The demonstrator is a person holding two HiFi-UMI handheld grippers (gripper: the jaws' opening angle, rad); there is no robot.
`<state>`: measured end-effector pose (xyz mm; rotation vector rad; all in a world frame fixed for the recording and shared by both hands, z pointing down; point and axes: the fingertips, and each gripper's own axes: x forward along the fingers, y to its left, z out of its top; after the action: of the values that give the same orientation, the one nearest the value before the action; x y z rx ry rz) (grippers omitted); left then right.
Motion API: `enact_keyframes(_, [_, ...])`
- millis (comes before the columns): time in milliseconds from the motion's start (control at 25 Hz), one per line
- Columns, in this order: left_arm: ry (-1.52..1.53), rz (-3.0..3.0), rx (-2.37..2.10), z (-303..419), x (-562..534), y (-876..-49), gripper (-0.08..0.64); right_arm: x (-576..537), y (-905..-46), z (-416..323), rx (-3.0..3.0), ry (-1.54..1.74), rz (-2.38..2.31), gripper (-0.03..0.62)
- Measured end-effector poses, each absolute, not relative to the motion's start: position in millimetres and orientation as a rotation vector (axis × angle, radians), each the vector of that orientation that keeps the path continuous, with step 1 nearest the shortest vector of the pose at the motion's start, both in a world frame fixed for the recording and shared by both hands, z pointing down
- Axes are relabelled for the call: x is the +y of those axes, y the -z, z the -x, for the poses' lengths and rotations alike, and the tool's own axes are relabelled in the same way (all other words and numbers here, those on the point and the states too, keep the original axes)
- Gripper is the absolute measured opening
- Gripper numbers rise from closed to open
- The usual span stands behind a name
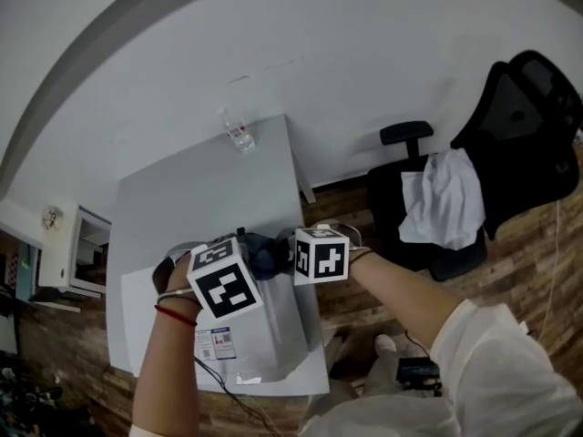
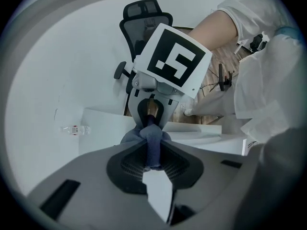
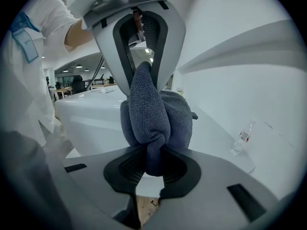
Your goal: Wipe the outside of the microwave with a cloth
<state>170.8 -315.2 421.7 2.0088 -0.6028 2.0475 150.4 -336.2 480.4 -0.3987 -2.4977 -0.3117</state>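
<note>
Because the cloth (image 3: 156,114) is soft, light and limp, it bunches rather than keeps a shape, so a pinch on a gathered fold looks the surest hold. Both have that: the left tool (image 2: 153,163) and the right tool (image 3: 151,164) are each nearly closed on a fold, the wad slung between them. Left points straight down, right slants downward. Beneath sits the microwave (image 1: 264,330) on the bench (image 1: 200,198); contact is unclear. Farther off, a bottle (image 1: 239,135) stands at the bench's edge.
</note>
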Motion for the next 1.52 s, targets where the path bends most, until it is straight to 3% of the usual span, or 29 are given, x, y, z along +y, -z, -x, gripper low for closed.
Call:
enact_keyframes(1000, [-2.203,-1.943,-0.487,-190.3,-294.2,-438.1,0.058,-306.4,-504.6,-165.3,-2.458,0.226,0.442,0.074])
enact_keyframes(1520, [-2.082,-1.963,-0.460,-206.6,-262.2,-441.7,0.057,-268.9,-509.7,-180.2,-2.495,0.115,0.500,0.074])
